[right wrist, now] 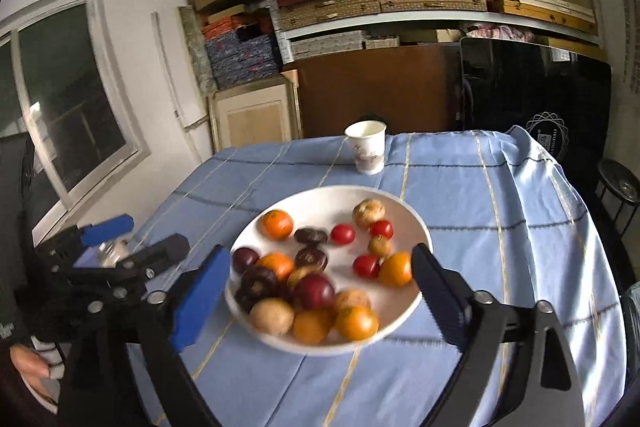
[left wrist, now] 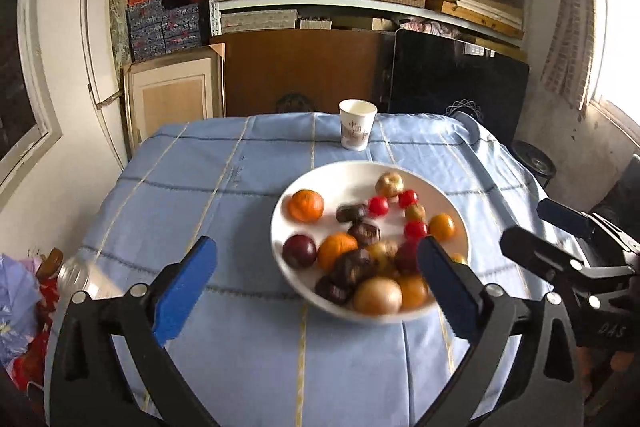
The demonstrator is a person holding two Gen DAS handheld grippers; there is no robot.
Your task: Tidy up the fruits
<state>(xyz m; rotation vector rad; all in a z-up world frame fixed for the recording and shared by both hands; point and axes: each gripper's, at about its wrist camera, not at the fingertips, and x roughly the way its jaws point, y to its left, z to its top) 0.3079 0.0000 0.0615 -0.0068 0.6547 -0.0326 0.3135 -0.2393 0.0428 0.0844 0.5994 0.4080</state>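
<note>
left tool [left wrist: 316,287] wide open, fruit plate [left wrist: 344,175] w/ oranges

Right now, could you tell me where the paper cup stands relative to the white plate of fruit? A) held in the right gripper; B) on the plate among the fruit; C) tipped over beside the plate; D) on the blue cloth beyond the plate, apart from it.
D: the paper cup stands upright on the blue cloth past the far rim of the white plate, with a strip of cloth showing between them.

Near fruits [left wrist: 376,291] blurred; plate [left wrist: 280,227] rim partly hidden
</note>
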